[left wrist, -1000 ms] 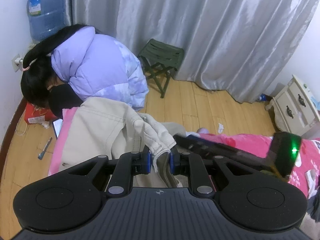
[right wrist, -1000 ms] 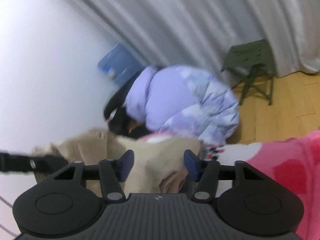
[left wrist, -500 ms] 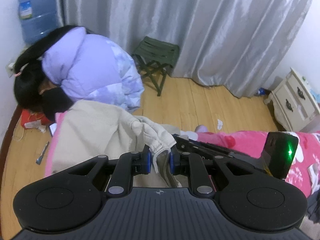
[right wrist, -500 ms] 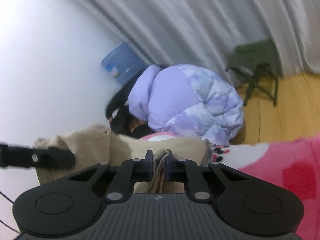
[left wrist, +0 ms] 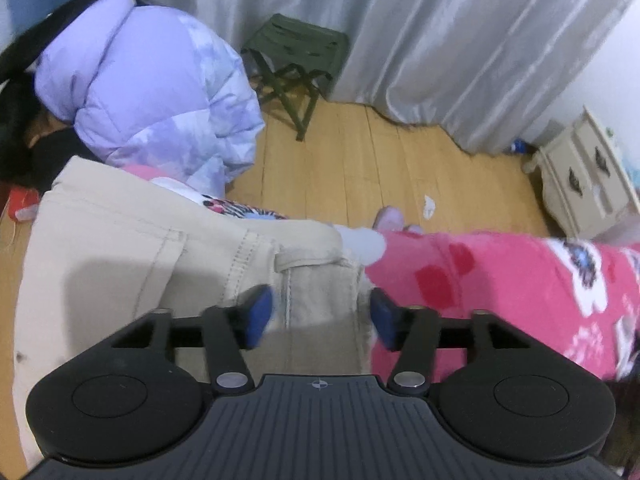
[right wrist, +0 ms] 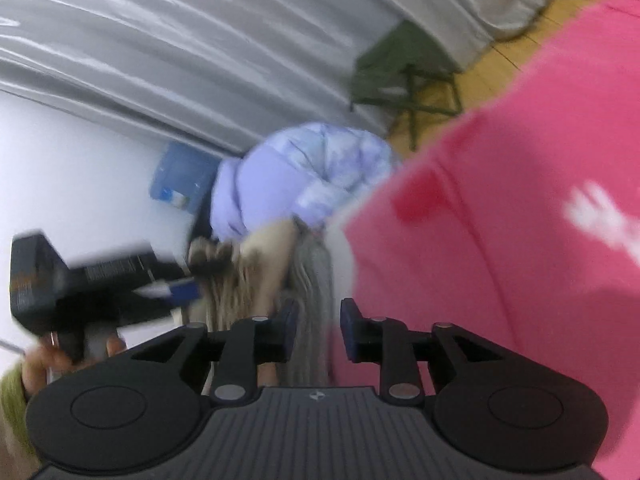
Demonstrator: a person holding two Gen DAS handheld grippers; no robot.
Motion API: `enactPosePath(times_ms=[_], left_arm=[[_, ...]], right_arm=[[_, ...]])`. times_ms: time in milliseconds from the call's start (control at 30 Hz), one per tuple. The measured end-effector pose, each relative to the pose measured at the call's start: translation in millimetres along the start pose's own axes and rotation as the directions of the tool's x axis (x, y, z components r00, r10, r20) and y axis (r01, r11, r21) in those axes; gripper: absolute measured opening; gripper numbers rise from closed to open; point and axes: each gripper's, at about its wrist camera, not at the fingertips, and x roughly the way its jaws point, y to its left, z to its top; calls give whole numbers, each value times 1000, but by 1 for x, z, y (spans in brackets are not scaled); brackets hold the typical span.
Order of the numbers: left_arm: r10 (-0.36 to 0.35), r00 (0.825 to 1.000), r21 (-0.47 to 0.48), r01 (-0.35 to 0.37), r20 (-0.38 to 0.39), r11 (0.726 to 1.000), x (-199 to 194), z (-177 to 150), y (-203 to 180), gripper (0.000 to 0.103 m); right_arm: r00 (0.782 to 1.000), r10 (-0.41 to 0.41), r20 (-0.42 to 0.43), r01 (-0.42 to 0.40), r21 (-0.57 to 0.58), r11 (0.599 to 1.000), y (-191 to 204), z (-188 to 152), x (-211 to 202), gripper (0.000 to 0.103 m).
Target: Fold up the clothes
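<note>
A beige garment [left wrist: 120, 264] with stitched seams lies flat on the pink floral blanket [left wrist: 520, 280]. My left gripper [left wrist: 318, 316] is open just above its folded edge, with cloth under the gap. In the right wrist view the beige garment [right wrist: 260, 276] is blurred. My right gripper [right wrist: 318, 330] is part open, with a grey-beige strip of the cloth [right wrist: 314, 280] running between its fingers. The left gripper also shows there [right wrist: 80, 280], at the left by the garment.
A person in a lilac puffer jacket [left wrist: 148, 88] bends low at the bed's far left corner. A green folding stool [left wrist: 296, 52] stands on the wooden floor by grey curtains. A cream bedside cabinet [left wrist: 588, 176] is at the right. A blue water jug [right wrist: 180, 180] stands by the wall.
My left gripper has opened and let go of the beige cloth, which now lies flat. My right gripper has loosened from shut and swung round, its view blurred.
</note>
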Motion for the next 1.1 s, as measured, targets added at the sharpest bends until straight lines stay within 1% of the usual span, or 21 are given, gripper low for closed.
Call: enactPosePath(times_ms=[67,167,233,300,333,367,400,433,467,533,633,667,700,733,767,800,833,967,1000,1067,1100], left_arm=[[-6,1000,-18,7,20,1000,-8,-1,-2,59],[-9,999,-11,10,48,1000,-17,-7,-5,59],[9,999,19,-10,43,1000,-14,-12,-8,59],[46,999,52,-47,24,998,-1,-18,-9,58],[67,998,67,-68,15,995,6,-21,-8,57],[72,997,81,-73,21,994,10,-23,-9,58],[75,997,95,-78,34,992,10,-25,-10,58],[77,996,108,-82,46,991,10,-26,-11,58],[77,996,109,-81,46,991,8,-26,-11,58],[70,996,105,-74,47,992,7,-25,-9,58],[61,997,100,-65,41,993,9,-24,-6,58],[61,997,99,-64,37,993,9,-23,-6,59],[64,997,103,-67,34,992,11,-22,-6,59],[66,997,108,-69,30,992,12,-21,-6,59],[68,997,111,-71,30,991,12,-21,-7,59],[65,997,112,-68,30,991,12,-21,-6,59],[62,998,114,-65,29,991,12,-21,-6,59],[60,998,123,-63,24,990,16,-25,-6,60],[68,997,135,-72,28,988,15,-27,-8,60],[83,996,158,-88,36,983,13,-29,-13,63],[88,995,164,-93,37,982,11,-29,-14,64]], right_arm=[[999,8,-32,-8,-11,1000,6,-11,-6,27],[997,29,-65,-34,-76,997,27,-23,8,27],[996,1,-88,-10,-99,995,32,-33,25,27],[990,-58,-132,47,-90,995,29,-44,39,25],[987,-87,-137,76,-89,993,29,-49,40,25],[985,-102,-137,91,-83,992,30,-54,38,25],[990,-79,-121,72,-61,996,30,-56,28,25],[993,-57,-107,53,-41,998,31,-59,19,28],[994,-40,-103,37,-28,999,31,-61,12,34],[993,-37,-111,33,-41,999,33,-66,7,43],[983,-47,-177,36,-65,997,36,-74,26,43],[980,-41,-192,29,-65,997,37,-76,33,41],[980,-36,-194,25,-63,998,39,-79,36,37],[980,-30,-194,19,-56,998,40,-80,37,23],[982,-21,-188,15,-35,999,42,-80,33,17],[983,-17,-182,14,-17,1000,45,-81,27,15],[984,-12,-180,11,-11,1000,49,-83,22,7],[975,-68,-212,63,-30,998,49,-90,29,8],[972,-69,-226,65,-23,998,45,-89,32,9],[965,-65,-253,69,9,998,42,-85,28,17],[962,-73,-264,77,4,997,43,-83,22,17]])
